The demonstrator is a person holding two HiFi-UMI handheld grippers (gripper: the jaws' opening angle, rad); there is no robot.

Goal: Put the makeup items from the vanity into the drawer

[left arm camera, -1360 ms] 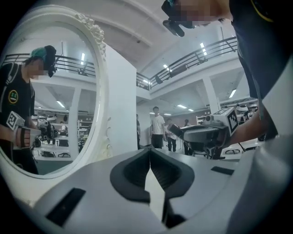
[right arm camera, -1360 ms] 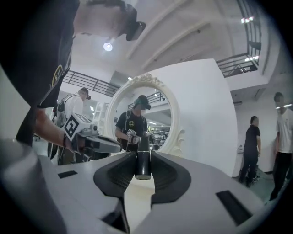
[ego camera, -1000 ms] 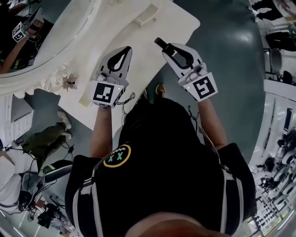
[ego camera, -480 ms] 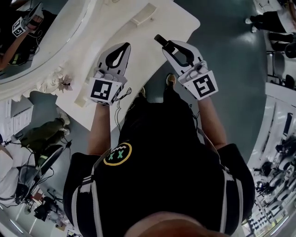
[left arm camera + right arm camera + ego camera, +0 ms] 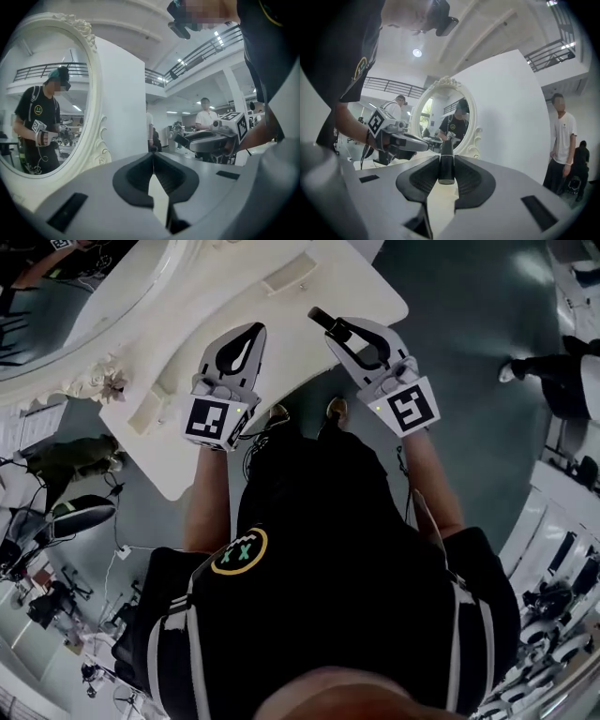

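The white vanity top [image 5: 361,282] lies below both grippers in the head view. My right gripper [image 5: 334,331] is shut on a slim dark makeup tube [image 5: 320,320], which sticks out past the fingertips over the vanity's front edge. In the right gripper view the tube [image 5: 446,164] stands clamped between the ribbed pads. My left gripper [image 5: 254,329] hovers over the vanity top to the left, its jaws closed tip to tip with nothing between them [image 5: 152,165]. No drawer shows in any view.
An oval mirror with an ornate white frame [image 5: 89,367] stands at the vanity's back left. A small raised white shelf [image 5: 287,276] sits on the top. A bystander in a white shirt [image 5: 562,140] stands at the right. Dark floor [image 5: 469,352] surrounds the vanity.
Both grippers keep almost the same pose over the vanity, drifting slightly up in the picture. The tube stays clamped in the right gripper. The head view has swung a little.
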